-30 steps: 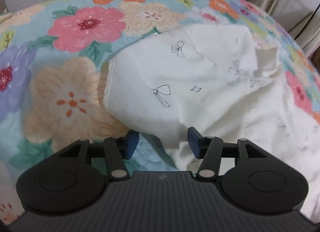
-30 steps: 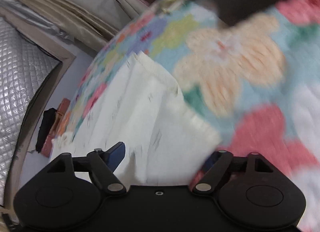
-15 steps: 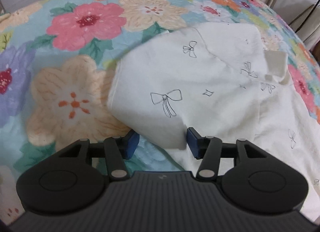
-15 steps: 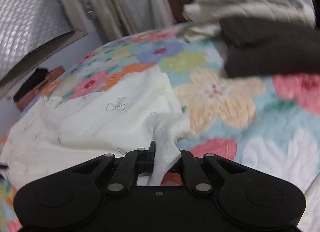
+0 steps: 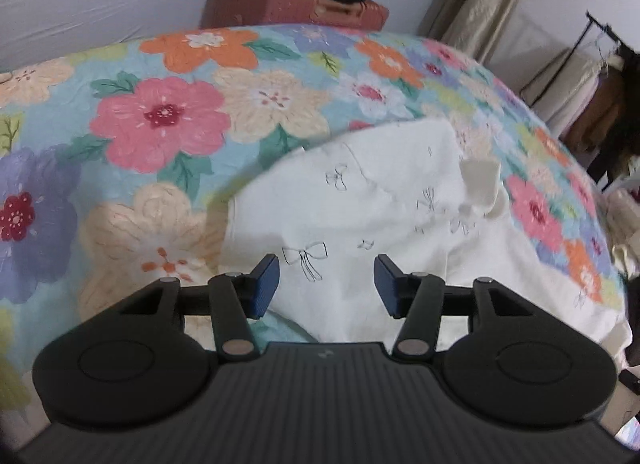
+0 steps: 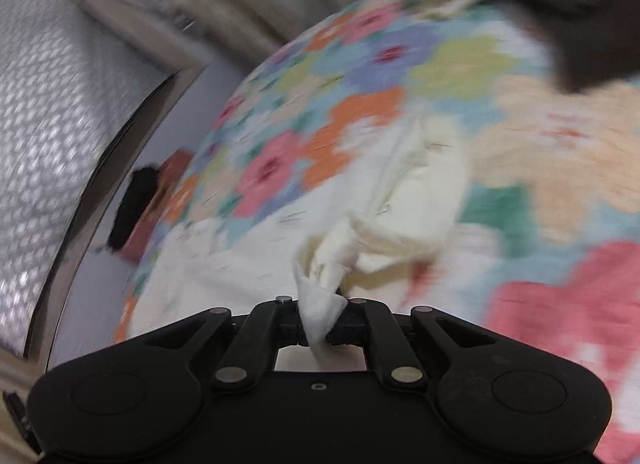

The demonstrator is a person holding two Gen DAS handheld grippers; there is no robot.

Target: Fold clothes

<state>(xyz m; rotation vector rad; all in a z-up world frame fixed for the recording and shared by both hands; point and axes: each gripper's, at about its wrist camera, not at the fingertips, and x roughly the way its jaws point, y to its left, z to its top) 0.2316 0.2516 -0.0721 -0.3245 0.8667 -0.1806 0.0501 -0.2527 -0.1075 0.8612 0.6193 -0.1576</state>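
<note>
Pinching a bunched fold of the cream garment (image 6: 400, 200), our right claw (image 6: 320, 326) is clamped tight on it. Our left claw (image 5: 326, 286) hovers with fingers apart over the garment's near edge, gripping nothing. We see thin black bow outlines on the cloth. It lies rumpled on the flowered bed (image 5: 160, 124), its length running from near to far right.
</note>
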